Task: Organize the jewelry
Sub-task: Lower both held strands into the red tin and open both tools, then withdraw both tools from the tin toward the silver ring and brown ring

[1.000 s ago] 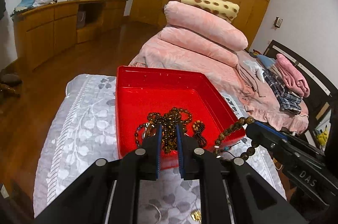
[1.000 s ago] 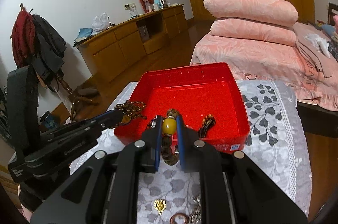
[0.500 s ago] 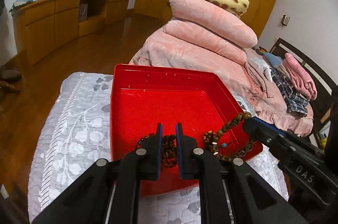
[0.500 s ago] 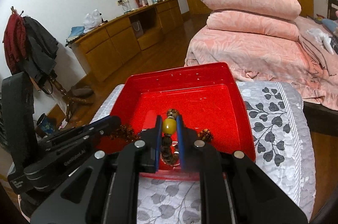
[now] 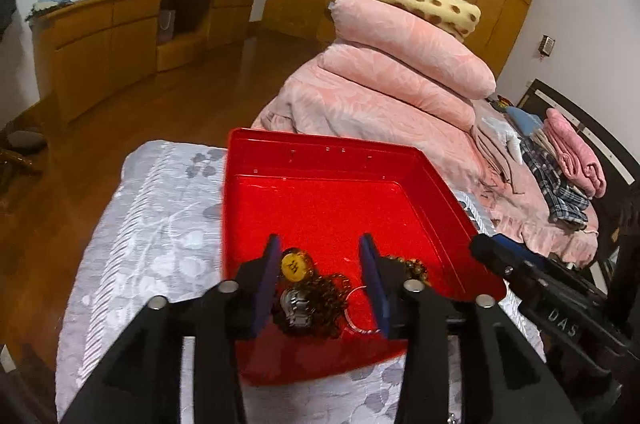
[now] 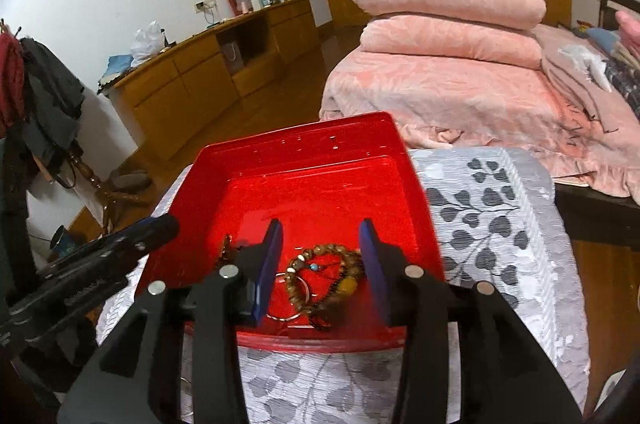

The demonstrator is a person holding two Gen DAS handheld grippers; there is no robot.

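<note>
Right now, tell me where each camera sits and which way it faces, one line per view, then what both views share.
Left wrist: on the left gripper, looking forward and down into the red tray; its own fingers frame a dark bead pile, jaws opening, with the right gripper entering at the right edge.
Right wrist: on the right gripper, facing the same tray; its opening jaws frame a brown bead bracelet, loose between them, with the left gripper at the left.
Shared: tray, grey patterned cloth, pink bedding.

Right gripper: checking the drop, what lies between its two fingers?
In the right wrist view, the bead bracelet lies in the red tray between the opening fingers.
</note>
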